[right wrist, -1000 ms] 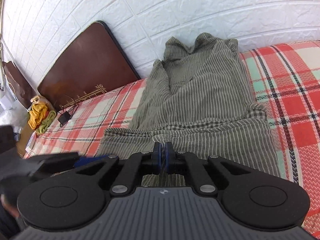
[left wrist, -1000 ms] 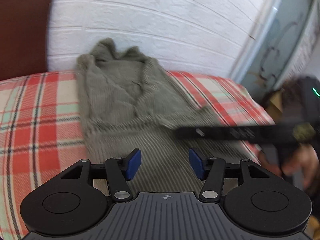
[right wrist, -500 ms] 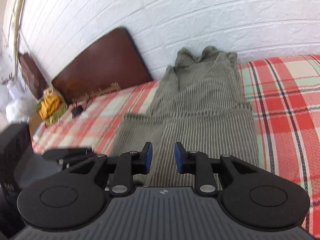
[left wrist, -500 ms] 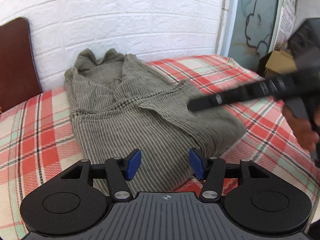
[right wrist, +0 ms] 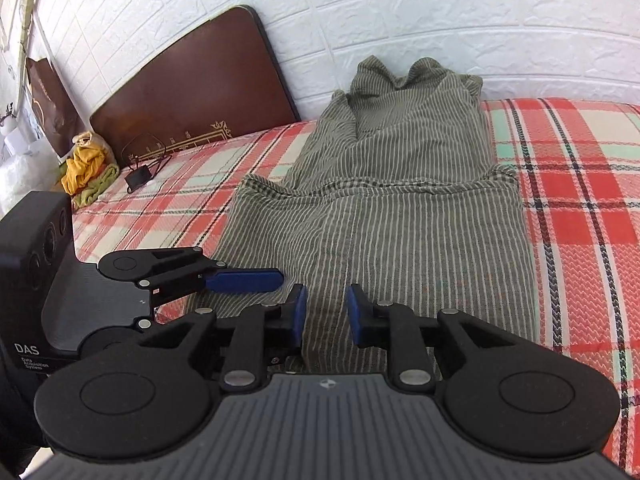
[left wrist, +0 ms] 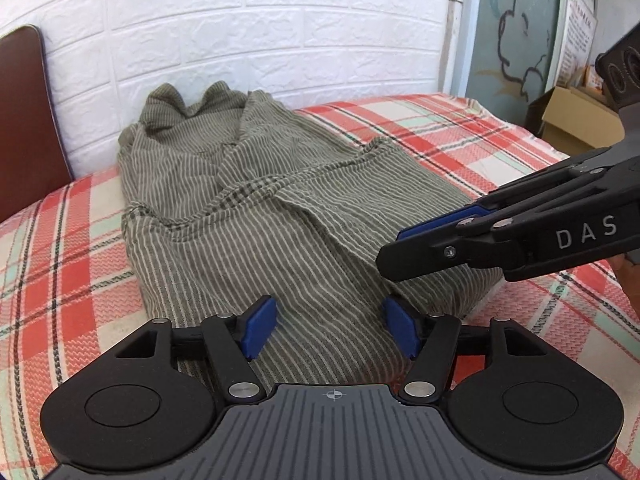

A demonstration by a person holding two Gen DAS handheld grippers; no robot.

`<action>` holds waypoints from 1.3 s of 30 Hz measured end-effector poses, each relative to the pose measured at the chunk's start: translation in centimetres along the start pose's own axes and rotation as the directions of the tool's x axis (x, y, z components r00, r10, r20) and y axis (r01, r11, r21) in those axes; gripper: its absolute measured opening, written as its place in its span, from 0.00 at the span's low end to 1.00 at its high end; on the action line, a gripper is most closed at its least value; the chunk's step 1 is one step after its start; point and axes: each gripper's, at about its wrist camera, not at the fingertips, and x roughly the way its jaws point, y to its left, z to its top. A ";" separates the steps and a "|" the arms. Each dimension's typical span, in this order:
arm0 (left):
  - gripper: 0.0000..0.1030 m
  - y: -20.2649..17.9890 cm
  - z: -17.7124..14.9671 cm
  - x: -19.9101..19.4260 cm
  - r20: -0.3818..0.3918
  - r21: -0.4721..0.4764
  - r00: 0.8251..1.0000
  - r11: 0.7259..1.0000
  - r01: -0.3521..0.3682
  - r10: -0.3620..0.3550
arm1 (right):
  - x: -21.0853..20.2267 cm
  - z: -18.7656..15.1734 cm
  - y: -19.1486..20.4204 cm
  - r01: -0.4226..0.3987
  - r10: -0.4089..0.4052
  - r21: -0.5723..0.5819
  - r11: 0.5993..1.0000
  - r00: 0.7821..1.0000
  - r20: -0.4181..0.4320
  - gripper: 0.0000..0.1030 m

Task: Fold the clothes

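Observation:
A grey-green striped garment (left wrist: 260, 208) (right wrist: 400, 208) lies partly folded on the red plaid bed cover (left wrist: 60, 240) (right wrist: 580, 184), its far end bunched against the white wall. My left gripper (left wrist: 331, 330) hovers over the garment's near end, open, its jaws opening wider with only cloth lying below. My right gripper (right wrist: 327, 315) is over the near end too, open by a narrow gap; its jaws are closing and pinch nothing. Each gripper shows in the other's view, the right gripper (left wrist: 400, 248) from the right, the left gripper (right wrist: 256, 292) from the left.
A brown padded board (right wrist: 192, 88) leans on the brick wall at the bed's left. Yellow and green cloths (right wrist: 86, 168) and a small black device with a cable (right wrist: 138, 178) lie beside it. A cardboard box (left wrist: 576, 120) stands beyond the bed's right edge.
My right gripper went from shut to parted and shifted sideways over the garment's near end. My left gripper rolled, sank closer to the cloth, and its jaws spread a little.

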 end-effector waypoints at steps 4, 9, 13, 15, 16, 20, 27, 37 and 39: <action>0.72 0.3 0.5 -1.8 0.031 -0.016 0.999 1.000 -0.006 0.006 | 0.1 0.2 0.1 0.008 -0.008 -0.007 1.000 1.000 -0.009 0.23; 0.73 0.1 0.5 -4.5 0.060 0.032 0.998 0.999 -0.028 0.026 | -1.1 0.5 -0.2 -0.008 0.008 0.017 1.000 1.000 0.007 0.23; 0.73 -1.1 -0.3 -3.6 0.025 0.097 0.999 0.995 -0.030 0.028 | -1.6 -0.1 0.4 -0.016 0.016 -0.001 1.000 1.000 -0.009 0.23; 0.73 -1.7 -0.7 -2.7 0.007 0.122 0.999 0.992 -0.034 0.034 | -1.2 -0.4 0.5 0.002 -0.002 -0.015 1.000 1.000 -0.019 0.23; 0.73 -1.9 -0.8 -2.4 0.001 0.123 0.999 0.992 -0.034 0.034 | -0.9 -0.5 0.6 0.013 -0.014 -0.021 1.000 1.000 -0.022 0.22; 0.75 -1.6 -0.8 -1.8 0.003 0.105 1.000 0.994 -0.018 0.018 | -0.2 -0.8 0.7 0.045 -0.046 -0.031 0.999 0.998 -0.041 0.10; 0.75 -0.8 -0.2 -3.2 0.055 0.060 0.998 0.998 -0.002 -0.001 | -1.2 -0.5 0.3 0.018 -0.019 -0.011 1.000 0.999 -0.033 0.06; 0.81 -0.6 -0.1 -0.1 0.025 0.034 0.999 0.999 0.025 -0.026 | -1.9 -0.6 1.1 -0.006 0.005 -0.035 0.999 0.999 -0.040 0.03; 0.81 -0.4 -0.1 -0.3 0.027 0.022 0.999 0.999 0.038 -0.038 | -1.7 -0.4 1.2 -0.009 0.008 -0.043 0.999 0.999 -0.042 0.03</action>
